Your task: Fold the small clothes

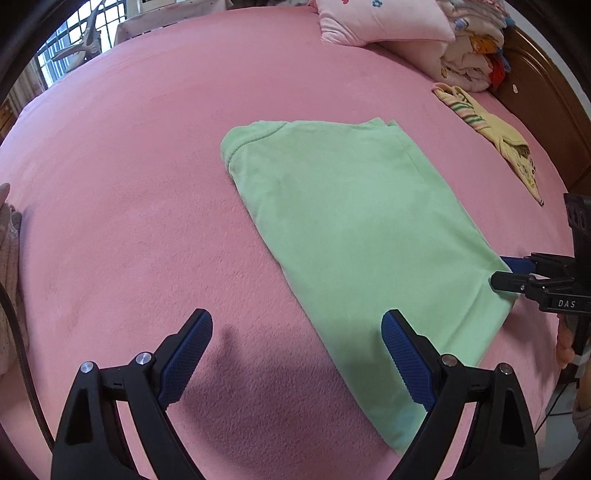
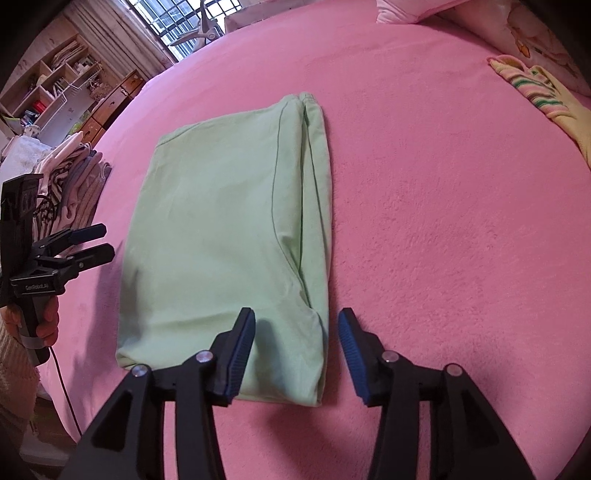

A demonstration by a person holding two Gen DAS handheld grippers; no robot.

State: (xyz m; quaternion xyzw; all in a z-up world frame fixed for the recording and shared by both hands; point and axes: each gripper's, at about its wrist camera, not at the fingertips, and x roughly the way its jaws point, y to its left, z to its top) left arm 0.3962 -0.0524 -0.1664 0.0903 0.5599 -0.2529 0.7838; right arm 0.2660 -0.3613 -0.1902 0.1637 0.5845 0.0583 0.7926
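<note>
Pink bed (image 2: 443,221) filled view; folded green garment (image 2: 229,221) lay flat mid-bed. Shelves (image 2: 48,92), window (image 2: 173,22) behind. Left tongs (image 1: 295,350) released; right tongs (image 2: 297,332) released, straddling garment's near corner.

I see a pink bed (image 1: 129,166) carrying a folded green garment (image 1: 343,221), a yellow striped garment (image 1: 491,129) and pillows (image 1: 380,22).

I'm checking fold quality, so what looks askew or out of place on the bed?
Nothing much. The green garment lies folded flat on the pink blanket, though extra layers bunch along its right edge. A yellow striped garment lies crumpled and unfolded near the pillows.
</note>
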